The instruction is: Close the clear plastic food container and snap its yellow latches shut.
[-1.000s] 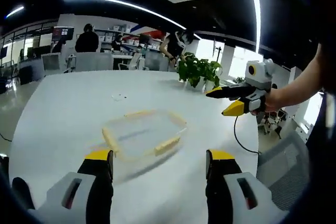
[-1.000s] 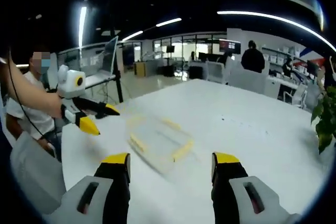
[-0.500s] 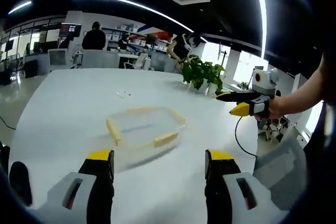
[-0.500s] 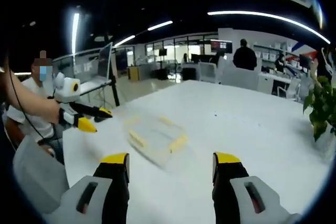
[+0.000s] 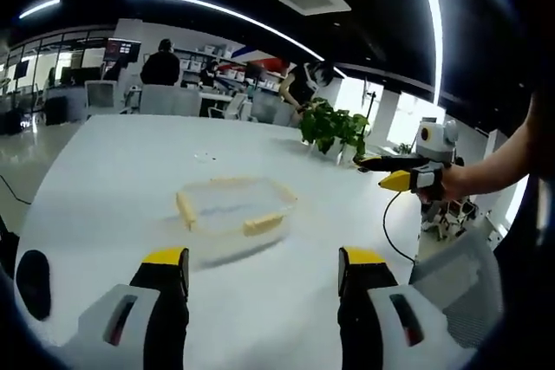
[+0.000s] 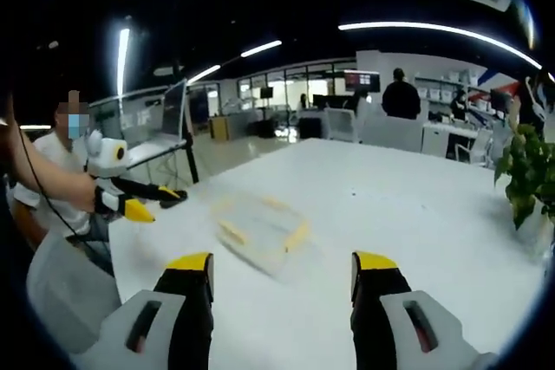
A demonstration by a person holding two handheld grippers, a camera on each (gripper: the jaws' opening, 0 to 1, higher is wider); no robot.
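Observation:
A clear plastic food container [image 5: 232,211] with yellow latches [image 5: 263,223] lies flat on the white table [image 5: 104,179], lid on it. It also shows, blurred, in the right gripper view as the container [image 6: 260,233]. My left gripper [image 5: 263,275] stands open well short of it, nothing between its jaws. My right gripper [image 6: 284,279] is open too, short of the container. The right gripper [image 5: 392,172] is held in the air at the right of the left gripper view; the left gripper [image 6: 139,201] hangs at the left of the right gripper view.
A potted green plant [image 5: 334,126] stands on the table's far side, seen also as the plant [image 6: 525,179]. A few small specks [image 5: 205,158] lie beyond the container. Office chairs, desks and people are behind the table. A grey chair back [image 6: 65,292] is near.
Both cameras have drawn back and drifted a little; the container looks smaller and farther off. Each gripper seen in the other's view has moved outward. The container lies where it was.

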